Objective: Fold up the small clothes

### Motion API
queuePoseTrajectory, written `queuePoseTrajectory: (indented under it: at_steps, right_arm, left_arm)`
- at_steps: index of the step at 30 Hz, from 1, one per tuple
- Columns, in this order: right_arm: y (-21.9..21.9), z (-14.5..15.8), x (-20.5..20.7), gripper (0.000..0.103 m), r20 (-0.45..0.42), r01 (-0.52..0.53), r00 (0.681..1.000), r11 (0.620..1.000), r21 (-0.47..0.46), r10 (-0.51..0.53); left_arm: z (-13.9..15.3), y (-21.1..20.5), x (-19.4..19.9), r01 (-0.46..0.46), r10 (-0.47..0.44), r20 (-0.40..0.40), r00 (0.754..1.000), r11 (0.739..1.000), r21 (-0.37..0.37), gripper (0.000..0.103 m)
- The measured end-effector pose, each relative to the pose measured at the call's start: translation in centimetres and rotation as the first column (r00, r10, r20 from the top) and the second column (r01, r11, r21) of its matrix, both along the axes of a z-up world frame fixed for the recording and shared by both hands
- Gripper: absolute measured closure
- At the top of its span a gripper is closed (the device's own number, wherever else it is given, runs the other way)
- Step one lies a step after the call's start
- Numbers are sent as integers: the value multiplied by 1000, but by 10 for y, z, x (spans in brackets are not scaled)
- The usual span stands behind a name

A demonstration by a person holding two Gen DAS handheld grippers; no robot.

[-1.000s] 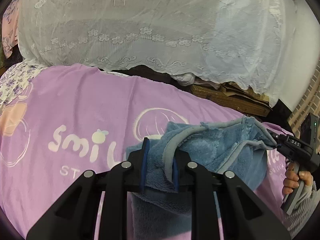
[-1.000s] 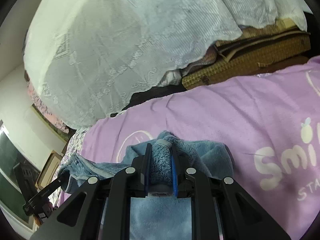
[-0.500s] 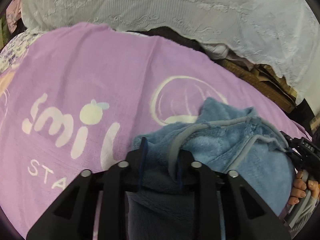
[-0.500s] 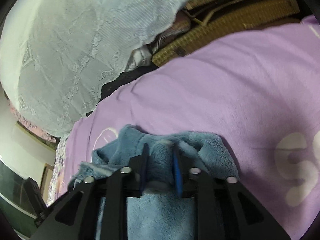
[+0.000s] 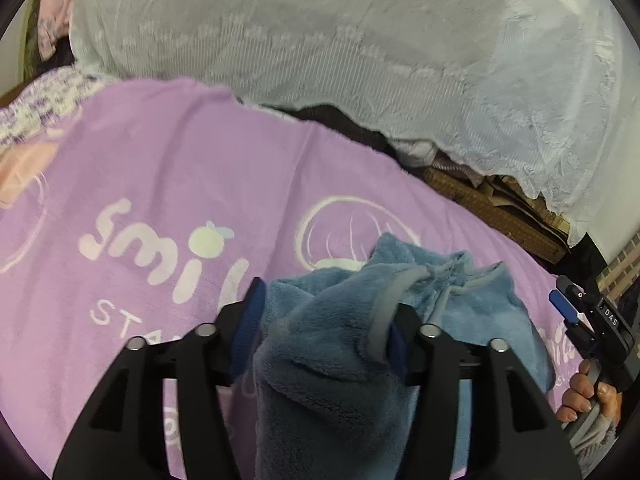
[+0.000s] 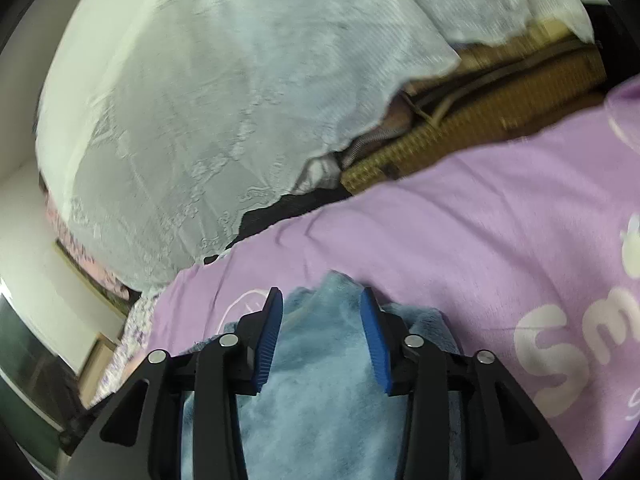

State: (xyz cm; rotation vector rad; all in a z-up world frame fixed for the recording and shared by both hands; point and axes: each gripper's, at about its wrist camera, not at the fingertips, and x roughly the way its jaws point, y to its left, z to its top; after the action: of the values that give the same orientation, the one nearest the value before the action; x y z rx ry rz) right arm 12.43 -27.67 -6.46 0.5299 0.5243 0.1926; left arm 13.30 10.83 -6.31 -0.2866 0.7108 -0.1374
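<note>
A small blue fleece garment [image 5: 452,320] with grey trim lies bunched on the purple blanket [image 5: 180,168]. My left gripper [image 5: 322,332] is open, its blue pads spread wide, with a fold of the fleece lying loose between them. My right gripper [image 6: 322,340] is open too, its pads apart over the same garment [image 6: 320,400], which lies beneath and between them. The right gripper also shows in the left wrist view [image 5: 592,324] at the far right, held by a hand.
A white lace cover [image 5: 360,52] drapes over a pile behind the blanket [image 6: 480,220]. Woven mats [image 6: 460,132] and dark clutter sit under its edge. A floral sheet [image 5: 36,100] lies at the far left.
Both grippers have opened and let go of the fleece, which has dropped onto the blanket. Both grippers were shut on the fleece before.
</note>
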Motion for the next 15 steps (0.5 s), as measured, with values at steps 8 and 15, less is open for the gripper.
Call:
queuePoseTrajectory:
  at_steps: [8, 15]
  right_arm:
    - [40, -11, 32, 67, -89, -27, 996, 991, -132, 15]
    - [16, -59, 53, 81, -242, 55, 967, 994, -89, -75]
  left_arm:
    - [-22, 2, 47, -44, 57, -138, 989, 994, 101, 23]
    - [-25, 32, 41, -44, 28, -146, 989, 993, -110, 10]
